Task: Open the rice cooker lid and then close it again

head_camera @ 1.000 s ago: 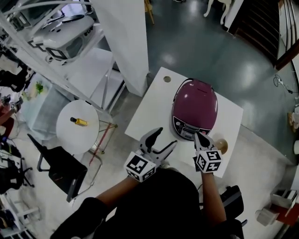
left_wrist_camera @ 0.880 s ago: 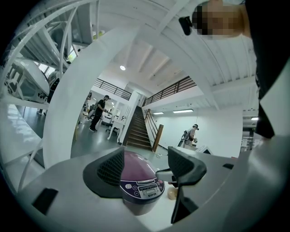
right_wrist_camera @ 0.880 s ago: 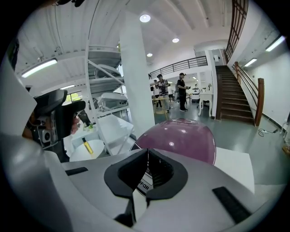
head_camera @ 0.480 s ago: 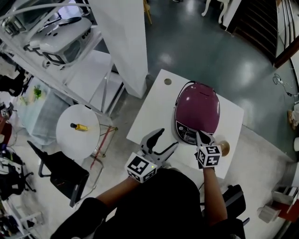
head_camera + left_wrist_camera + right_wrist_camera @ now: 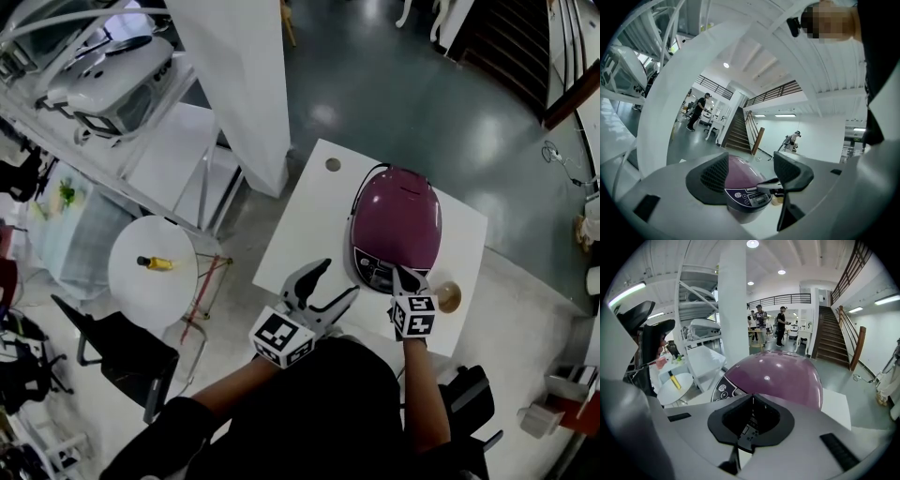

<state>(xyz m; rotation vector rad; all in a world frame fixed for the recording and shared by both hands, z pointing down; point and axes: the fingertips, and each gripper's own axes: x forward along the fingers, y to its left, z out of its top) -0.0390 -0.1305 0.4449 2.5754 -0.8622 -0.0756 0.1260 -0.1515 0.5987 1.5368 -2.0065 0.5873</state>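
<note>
In the lower middle of the head view, my left gripper (image 5: 336,279) hangs over the near edge of the white table (image 5: 298,220). Its jaws are spread wide with nothing between them. Just right of it, the purple rice cooker (image 5: 396,214) stands on that table, lid down. My right gripper (image 5: 401,274), jaws pressed together and empty, points down at the cooker's front control panel (image 5: 375,272).

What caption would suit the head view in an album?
A person's shut right gripper at the front of a closed purple rice cooker on a white table, open left gripper waiting alongside.
</note>
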